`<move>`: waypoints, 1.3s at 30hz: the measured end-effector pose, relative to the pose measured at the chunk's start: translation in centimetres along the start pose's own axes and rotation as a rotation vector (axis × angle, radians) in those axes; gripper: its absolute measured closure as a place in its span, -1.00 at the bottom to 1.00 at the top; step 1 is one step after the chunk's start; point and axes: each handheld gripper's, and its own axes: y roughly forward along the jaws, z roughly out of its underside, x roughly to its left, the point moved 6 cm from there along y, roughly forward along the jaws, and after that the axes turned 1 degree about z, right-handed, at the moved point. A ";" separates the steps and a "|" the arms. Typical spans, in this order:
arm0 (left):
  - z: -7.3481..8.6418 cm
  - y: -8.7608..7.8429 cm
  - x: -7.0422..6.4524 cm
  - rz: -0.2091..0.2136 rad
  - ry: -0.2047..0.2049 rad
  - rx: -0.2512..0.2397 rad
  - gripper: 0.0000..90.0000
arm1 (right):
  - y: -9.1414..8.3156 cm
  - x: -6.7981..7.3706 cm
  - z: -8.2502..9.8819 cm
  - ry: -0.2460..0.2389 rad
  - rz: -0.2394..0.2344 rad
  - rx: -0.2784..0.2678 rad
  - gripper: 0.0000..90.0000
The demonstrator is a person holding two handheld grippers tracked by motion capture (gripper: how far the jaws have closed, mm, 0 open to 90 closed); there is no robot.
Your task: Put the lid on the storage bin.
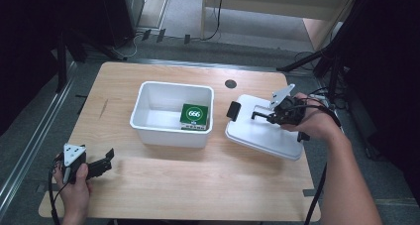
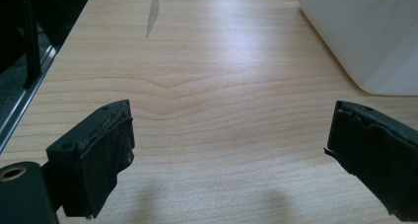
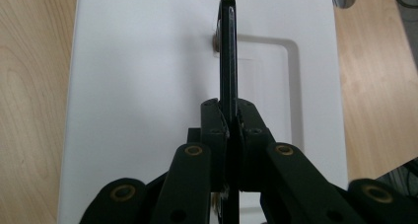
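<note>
White lid on table, right of white bin, near edge raised; black handle clamped in right gripper. Green box inside bin. Left gripper low over table's near left corner, jaws apart, nothing between.

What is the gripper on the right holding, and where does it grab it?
The right gripper is shut on the black handle of the white lid, pinching it near one end. The left gripper is open, holding nothing.
</note>
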 end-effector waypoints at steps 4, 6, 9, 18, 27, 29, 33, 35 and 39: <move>0.0 0.0 0.0 0.000 0.000 0.001 -0.91 | -1.6 -0.4 -1.0 -0.009 0.011 -0.018 0.90; 0.0 0.0 0.0 0.001 -0.001 0.002 -0.91 | -2.4 -0.7 -1.5 -0.014 0.019 -0.023 0.90; 0.0 0.0 0.0 0.000 -0.005 0.003 -0.91 | -3.5 -1.0 -2.2 -0.016 0.020 -0.032 0.90; 0.0 0.0 0.1 0.001 -0.006 -0.001 -0.91 | -5.6 -1.3 -5.3 -0.026 0.022 -0.073 0.90; 0.0 0.0 0.1 0.003 -0.010 0.002 -0.91 | -5.6 -0.9 -8.8 -0.055 -0.004 -0.106 0.90; 0.0 0.0 0.1 0.003 -0.009 0.003 -0.91 | -5.2 -0.6 -9.7 -0.062 -0.012 -0.116 0.90; 0.0 0.0 0.1 0.003 -0.010 0.001 -0.91 | -4.2 0.0 -11.6 -0.085 -0.034 -0.127 0.90; 0.0 0.0 0.1 0.003 -0.010 0.000 -0.91 | -3.7 0.3 -12.6 -0.088 -0.046 -0.129 0.90; 0.0 0.0 0.2 0.005 -0.012 0.002 -0.91 | -2.8 0.8 -14.5 -0.108 -0.061 -0.137 0.90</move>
